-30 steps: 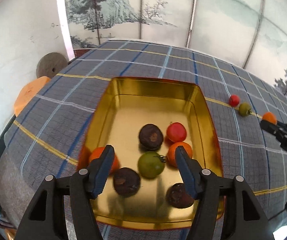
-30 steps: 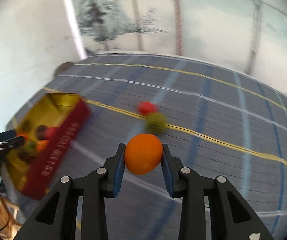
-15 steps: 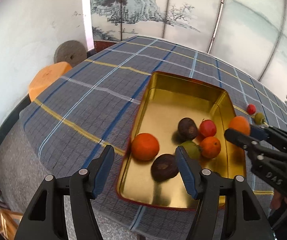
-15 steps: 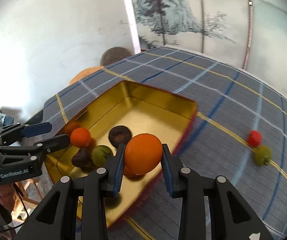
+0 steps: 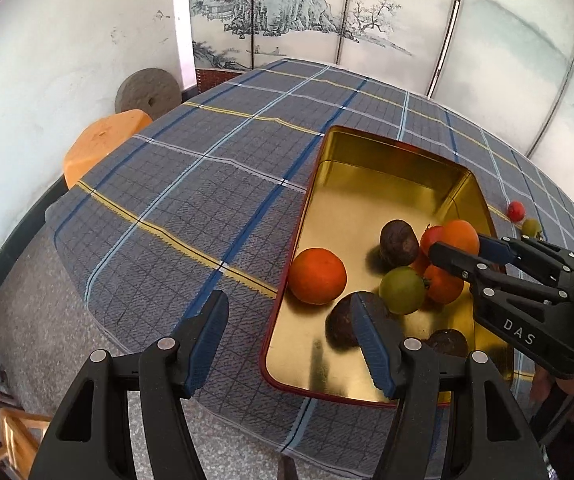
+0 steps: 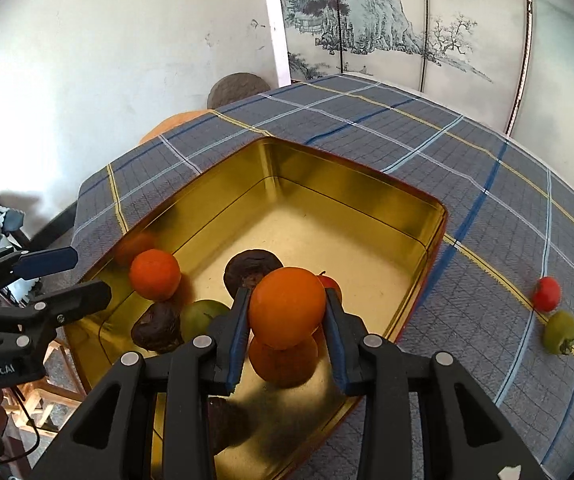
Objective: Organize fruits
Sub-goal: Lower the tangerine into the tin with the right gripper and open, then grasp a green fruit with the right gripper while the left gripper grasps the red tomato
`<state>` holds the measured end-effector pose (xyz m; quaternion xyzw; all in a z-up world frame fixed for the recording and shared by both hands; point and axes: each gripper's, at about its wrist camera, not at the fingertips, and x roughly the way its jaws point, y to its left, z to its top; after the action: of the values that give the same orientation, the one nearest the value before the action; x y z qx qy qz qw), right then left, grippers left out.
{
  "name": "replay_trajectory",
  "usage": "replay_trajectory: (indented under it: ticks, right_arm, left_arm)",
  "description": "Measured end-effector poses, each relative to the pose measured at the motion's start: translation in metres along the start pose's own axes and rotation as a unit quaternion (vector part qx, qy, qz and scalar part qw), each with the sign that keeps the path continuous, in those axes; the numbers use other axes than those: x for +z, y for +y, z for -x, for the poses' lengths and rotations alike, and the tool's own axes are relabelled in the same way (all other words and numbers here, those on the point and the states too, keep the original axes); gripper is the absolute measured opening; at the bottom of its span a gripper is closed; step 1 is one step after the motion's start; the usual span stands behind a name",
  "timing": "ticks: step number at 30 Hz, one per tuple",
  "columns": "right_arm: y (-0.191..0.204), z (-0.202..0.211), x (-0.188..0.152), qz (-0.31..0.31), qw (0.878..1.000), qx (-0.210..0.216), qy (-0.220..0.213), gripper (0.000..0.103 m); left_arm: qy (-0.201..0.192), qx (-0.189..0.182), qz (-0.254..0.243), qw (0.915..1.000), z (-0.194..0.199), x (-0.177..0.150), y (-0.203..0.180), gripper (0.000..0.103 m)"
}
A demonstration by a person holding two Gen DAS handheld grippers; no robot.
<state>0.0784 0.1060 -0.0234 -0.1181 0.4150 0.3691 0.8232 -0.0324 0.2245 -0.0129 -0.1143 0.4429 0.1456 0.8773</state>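
Note:
A gold tin tray (image 5: 367,148) with red outer walls lies on the plaid tablecloth. It holds an orange (image 5: 317,276), a green tomato (image 5: 402,290), a red tomato (image 5: 431,236), another orange fruit (image 5: 445,284) and three dark brown fruits (image 5: 399,242). My right gripper (image 6: 286,296) is shut on an orange fruit (image 6: 287,312) and hovers just over the fruit in the tray's near right part (image 6: 433,216). My left gripper (image 5: 287,304) stands open and holds nothing, straddling the tray's near left edge. A red tomato (image 6: 546,294) and a green tomato (image 6: 560,332) lie on the cloth to the right.
An orange stool (image 5: 103,144) and a round grey stone disc (image 5: 147,92) stand beyond the table's far left edge. A painted folding screen (image 5: 295,20) closes the back. The table's near corner drops to a speckled floor (image 5: 47,312), where wooden furniture (image 5: 15,440) shows.
The right gripper has carried the orange fruit from the cloth, beside the two tomatoes, leftward to above the tray. The left gripper has shifted left, from over the tray's middle to its edge.

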Motion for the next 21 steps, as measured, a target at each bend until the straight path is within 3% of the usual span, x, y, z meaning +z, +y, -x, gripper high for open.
replay_trajectory:
  ticks: [7,9,16,21]
  right_arm:
    - [0.002,0.0,0.0,-0.001,1.0,-0.002,0.002,0.035]
    - [0.004,0.002,0.0,0.0,1.0,-0.001,0.0,0.04]
    - [-0.005,0.034,-0.002,-0.011,0.999,-0.002,-0.035,0.045]
    - [-0.045,0.06,-0.017,-0.038,0.997,-0.051,-0.052,0.046]
  left_arm:
    - [0.004,-0.006,-0.002,1.0,-0.003,0.001,-0.006,0.064]
    - [0.005,-0.009,-0.004,0.9999,-0.003,0.002,-0.008,0.064]
    - [-0.002,-0.021,-0.01,0.9997,0.0,0.007,-0.021,0.065]
    - [0.001,-0.037,-0.023,0.9991,-0.001,0.012,-0.04,0.065]
